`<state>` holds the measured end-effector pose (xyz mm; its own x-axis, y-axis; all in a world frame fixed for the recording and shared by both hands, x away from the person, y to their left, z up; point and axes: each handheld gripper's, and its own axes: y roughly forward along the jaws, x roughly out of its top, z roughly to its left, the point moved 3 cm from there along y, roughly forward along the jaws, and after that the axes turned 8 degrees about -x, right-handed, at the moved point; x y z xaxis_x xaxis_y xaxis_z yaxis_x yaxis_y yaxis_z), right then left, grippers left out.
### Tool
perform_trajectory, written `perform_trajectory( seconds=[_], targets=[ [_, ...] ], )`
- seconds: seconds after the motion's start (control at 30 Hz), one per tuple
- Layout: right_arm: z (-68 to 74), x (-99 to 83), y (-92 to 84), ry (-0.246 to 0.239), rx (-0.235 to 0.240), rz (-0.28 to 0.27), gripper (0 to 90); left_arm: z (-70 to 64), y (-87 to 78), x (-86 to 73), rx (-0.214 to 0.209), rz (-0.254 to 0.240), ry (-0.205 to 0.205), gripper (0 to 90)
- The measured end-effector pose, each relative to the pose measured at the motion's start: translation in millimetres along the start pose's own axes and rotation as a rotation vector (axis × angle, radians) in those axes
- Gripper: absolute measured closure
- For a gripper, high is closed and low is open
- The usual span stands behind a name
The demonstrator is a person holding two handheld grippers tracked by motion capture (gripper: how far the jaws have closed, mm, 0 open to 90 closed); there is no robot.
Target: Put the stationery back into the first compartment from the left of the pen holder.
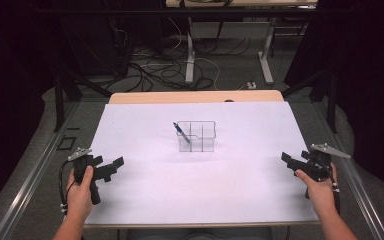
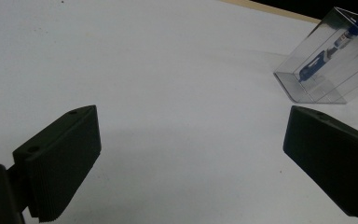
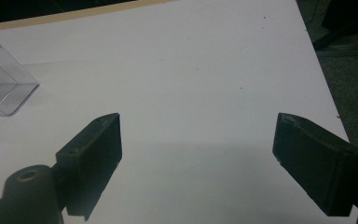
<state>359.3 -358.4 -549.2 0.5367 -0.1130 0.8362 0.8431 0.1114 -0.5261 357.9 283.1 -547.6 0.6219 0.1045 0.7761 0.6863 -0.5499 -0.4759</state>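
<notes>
A clear plastic organiser box [image 1: 196, 136] with inner dividers stands in the middle of the white table [image 1: 195, 175]. A blue pen [image 1: 181, 132] leans upright in its left compartment. In the left gripper view the box [image 2: 328, 70] and the pen [image 2: 335, 44] show at the upper right. My left gripper [image 1: 111, 167] is held at the table's left edge, open and holding nothing. My right gripper [image 1: 290, 161] is held at the right edge, open too, with bare table between its jaws. The right gripper view catches a corner of the box [image 3: 2, 86] at the left.
The white sheet ends at a wooden strip [image 1: 195, 96] along the far side. Beyond it lie floor cables [image 1: 165, 67] and the legs of another table [image 1: 266, 55]. Metal rails [image 1: 25, 185] run along both sides of the table.
</notes>
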Motion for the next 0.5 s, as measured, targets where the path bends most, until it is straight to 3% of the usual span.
perform_trajectory(
  seconds=[0.17,0.5],
  targets=[
    [-0.3,-2.0,3.4,0.013,0.006,0.010,15.4,1.4,2.0,-1.4,0.009,0.015,0.025,4.1],
    [-0.2,-5.5,3.2,-0.009,-0.015,0.026,15.1,3.0,2.1,-1.6,0.029,0.010,0.018,4.7]
  ],
)
